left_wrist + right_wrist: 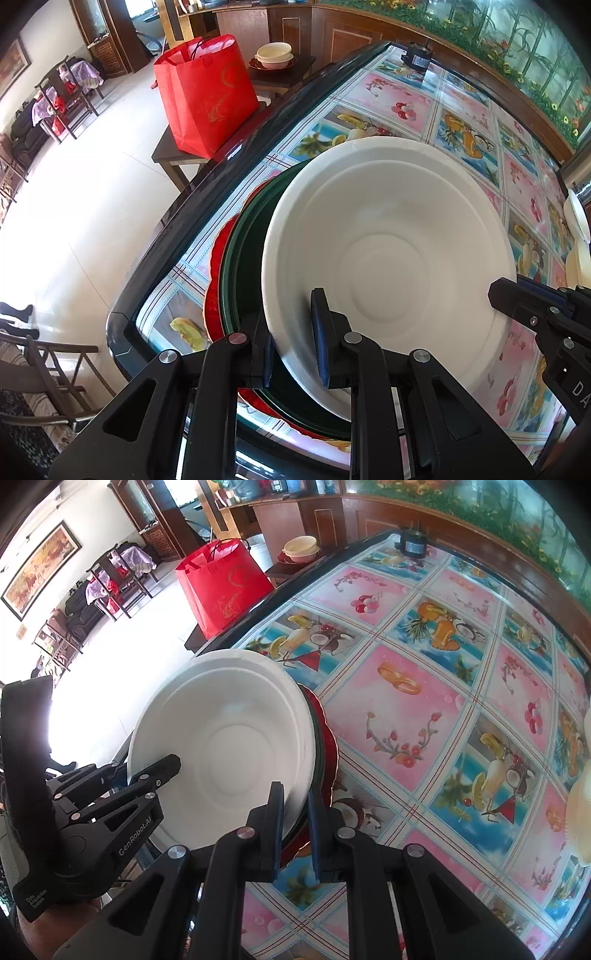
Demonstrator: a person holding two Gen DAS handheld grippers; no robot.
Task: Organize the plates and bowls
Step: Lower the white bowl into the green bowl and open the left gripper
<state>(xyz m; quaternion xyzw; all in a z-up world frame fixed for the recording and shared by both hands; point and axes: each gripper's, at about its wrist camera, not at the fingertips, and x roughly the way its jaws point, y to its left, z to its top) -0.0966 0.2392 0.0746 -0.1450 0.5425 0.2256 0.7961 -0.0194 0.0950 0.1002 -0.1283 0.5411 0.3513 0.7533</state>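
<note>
At the near left edge of the table (pixel 424 716), two black plastic grippers clamp opposite sides of one wide, smooth white plate (pixel 388 236). The left gripper (pixel 295 336) has its blue-padded fingers pressed on the plate's left rim, one pad inside the dish and one outside. The right gripper (pixel 295 812) is likewise closed on the plate's right rim, its narrow jaws nearly together with the rim between them. The white plate is round, with a raised outer lip and a shallow circular well at its centre, and it sits tilted over a stack: a glossy dark green plate (pixel 243 258) directly beneath, then a red plate (pixel 216 295) with a scalloped edge at the bottom. The stack lies beside the table's dark, rounded left rim. The tabletop is covered by a shiny plastic cloth of pink and blue squares printed with fruit and drinks. Toward the far edge stands a small dark cylindrical object (pixel 413 542). Beyond the table, on low dark wooden stools, are a red fabric bag (pixel 207 92) and cream bowls (pixel 275 55) stacked on a red dish.
</note>
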